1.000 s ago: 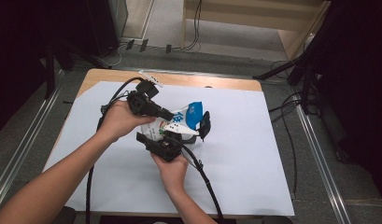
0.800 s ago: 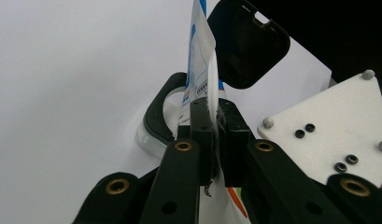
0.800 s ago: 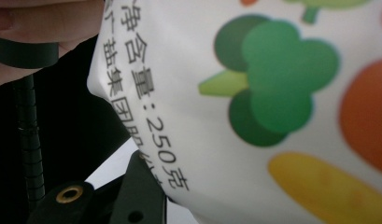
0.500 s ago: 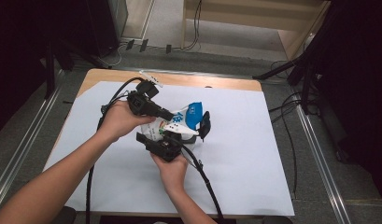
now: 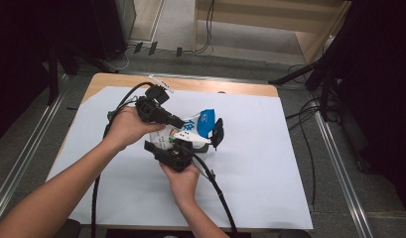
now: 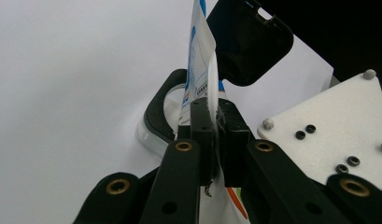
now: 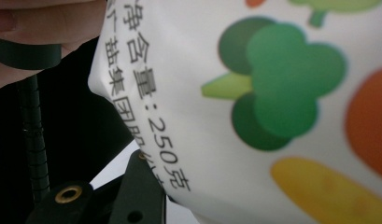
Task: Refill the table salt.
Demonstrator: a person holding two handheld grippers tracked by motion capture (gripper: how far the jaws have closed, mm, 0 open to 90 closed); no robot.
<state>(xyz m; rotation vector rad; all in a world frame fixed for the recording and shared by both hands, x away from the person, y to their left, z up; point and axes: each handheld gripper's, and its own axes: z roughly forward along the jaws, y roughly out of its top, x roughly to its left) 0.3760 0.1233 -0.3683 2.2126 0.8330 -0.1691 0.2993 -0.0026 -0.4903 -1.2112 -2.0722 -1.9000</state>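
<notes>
The left gripper point(image 6: 212, 140) is clamped on the thin flat edge of a white and blue printed pouch point(image 6: 200, 65), whose film stands on edge between its jaws and runs up and away from them. In the high view the pouch point(image 5: 193, 130) is held off the white sheet covering the table point(image 5: 270, 163), between the left gripper point(image 5: 176, 122) on its far side and the right gripper point(image 5: 190, 146) on its near side. The right gripper view looks along a lower jaw lying directly under the pouch's printed face point(image 7: 254, 116) (vegetable pictures and a weight marking), with the film pressed against it; the opposing jaw is hidden, so whether this gripper is closed on the pouch cannot be told. Judgement on handling: the pouch appears to be soft plastic film with loose contents, light to moderate in weight, smooth and likely slippery, and it will sag and fold away from any grip point. The sealed flat margin, where the left gripper holds, is the firmest purchase. A second hold is best taken on an opposite seam, not on the bulging middle, which could slide or crush.
</notes>
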